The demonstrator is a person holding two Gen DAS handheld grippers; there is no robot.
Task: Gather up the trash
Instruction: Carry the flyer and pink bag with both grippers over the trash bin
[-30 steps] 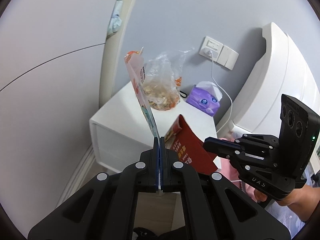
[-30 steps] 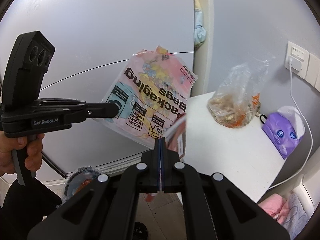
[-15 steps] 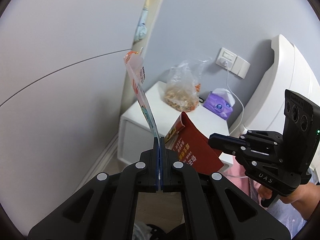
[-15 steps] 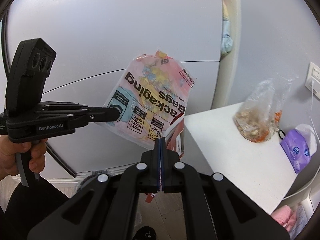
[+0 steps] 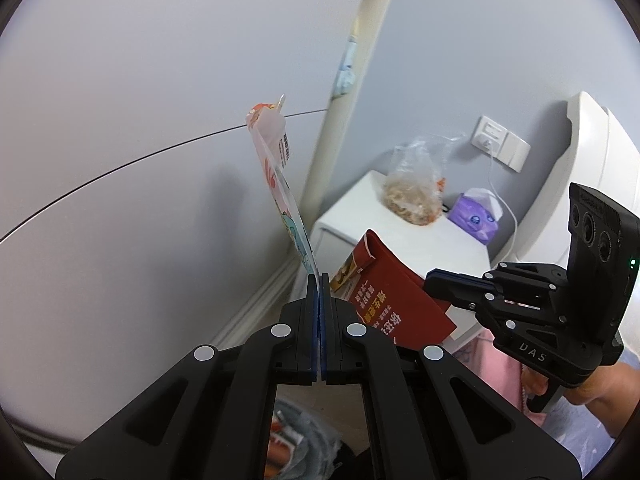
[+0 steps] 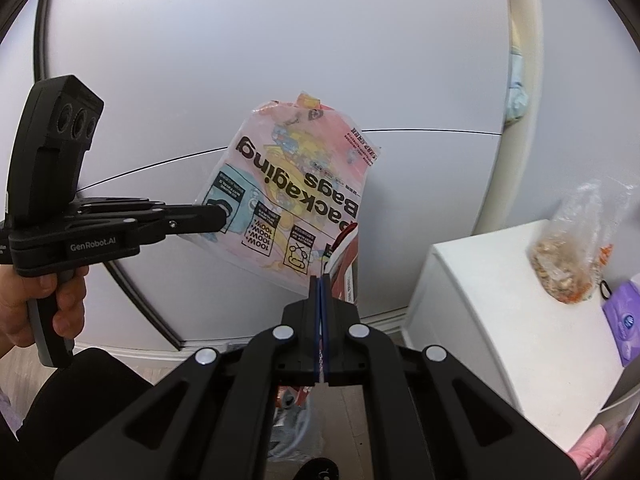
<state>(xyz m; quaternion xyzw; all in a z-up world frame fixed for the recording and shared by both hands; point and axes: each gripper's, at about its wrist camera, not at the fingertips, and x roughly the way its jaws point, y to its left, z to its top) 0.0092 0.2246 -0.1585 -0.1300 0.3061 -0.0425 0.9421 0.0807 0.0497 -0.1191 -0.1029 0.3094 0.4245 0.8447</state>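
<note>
Both pairs of fingers are closed on flat packaging. The left gripper (image 5: pixel 319 280) pinches the lower corner of a pink printed bag (image 6: pixel 296 196), seen edge-on in its own view and face-on, lettering upside down, in the right wrist view; the right gripper (image 6: pixel 320 280) clamps a red snack packet (image 5: pixel 394 296) by one edge. The two items hang in the air just beside each other, well apart from the white bedside table (image 6: pixel 500 312), on which a clear bag of food scraps (image 5: pixel 414 196) and a purple tissue pack (image 5: pixel 476 220) stand near a wall socket (image 5: pixel 500 144) and its white cable (image 5: pixel 506 208). Below the fingers, at the bottom of both views, a bin lined with a translucent bag (image 5: pixel 304 440) is partly visible, with some wrappers already inside; this is probably where both items are to go. Risks: each piece is held by a thin margin only, so a quick swing could slip it free onto the floor; the light pink bag may catch on the bin rim or drift aside on release; the two grippers work close together and could collide over the opening; the bin is largely hidden by the grippers, so aim is uncertain.
</note>
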